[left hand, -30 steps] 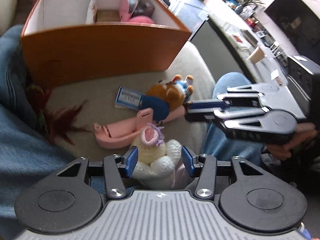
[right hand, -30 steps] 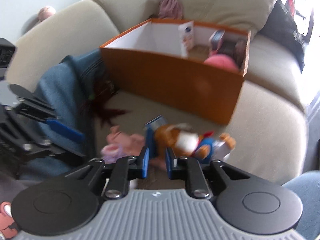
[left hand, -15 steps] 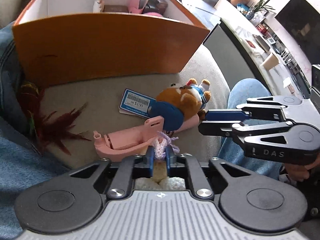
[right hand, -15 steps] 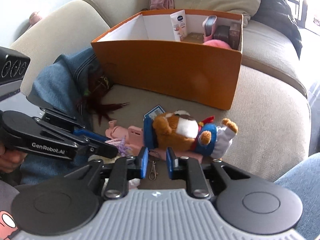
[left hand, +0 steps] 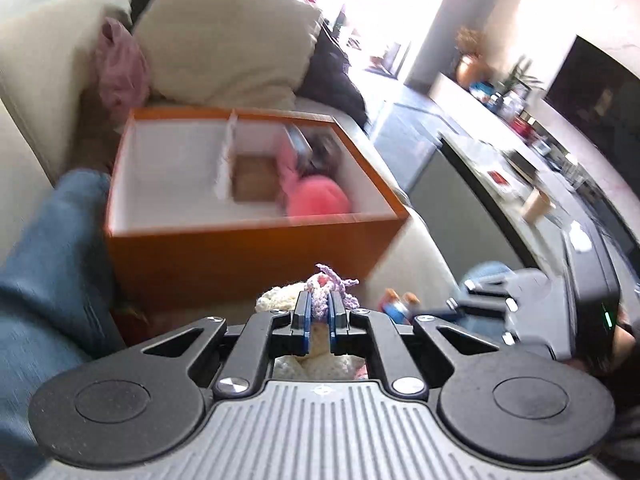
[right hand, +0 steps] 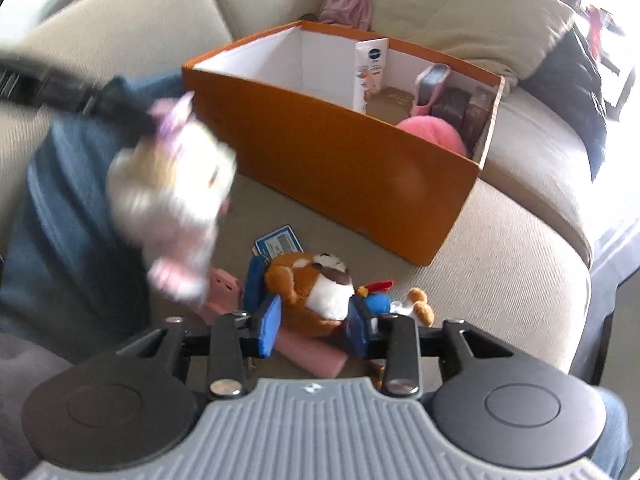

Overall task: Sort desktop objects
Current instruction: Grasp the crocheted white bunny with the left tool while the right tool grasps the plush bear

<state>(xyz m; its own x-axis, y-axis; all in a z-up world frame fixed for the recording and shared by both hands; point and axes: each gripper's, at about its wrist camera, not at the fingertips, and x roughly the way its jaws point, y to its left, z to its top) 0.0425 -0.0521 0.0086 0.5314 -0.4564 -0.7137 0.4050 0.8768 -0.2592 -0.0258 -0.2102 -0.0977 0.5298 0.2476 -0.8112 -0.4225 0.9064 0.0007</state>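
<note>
My left gripper [left hand: 319,318] is shut on the purple top of a cream crochet doll [left hand: 280,298] and holds it in the air in front of the orange box [left hand: 256,256]. The doll shows blurred in the right wrist view [right hand: 176,200], hanging left of the box [right hand: 340,160]. My right gripper [right hand: 316,326] is open, its blue pads either side of a brown plush bear [right hand: 316,292] that lies on the sofa seat. A pink plastic piece [right hand: 308,354] lies under the bear, with a blue price tag [right hand: 280,244] behind it.
The box has a white divider and holds a pink round item [right hand: 434,134], a pink case [right hand: 430,84], dark boxes and a cream tube [right hand: 370,72]. A jeans-clad leg [left hand: 44,280] lies to the left. Cushions [left hand: 228,40] stand behind the box.
My left gripper has lifted the crochet doll off the sofa, up towards the box. My right gripper has opened and moved forward around the plush bear.
</note>
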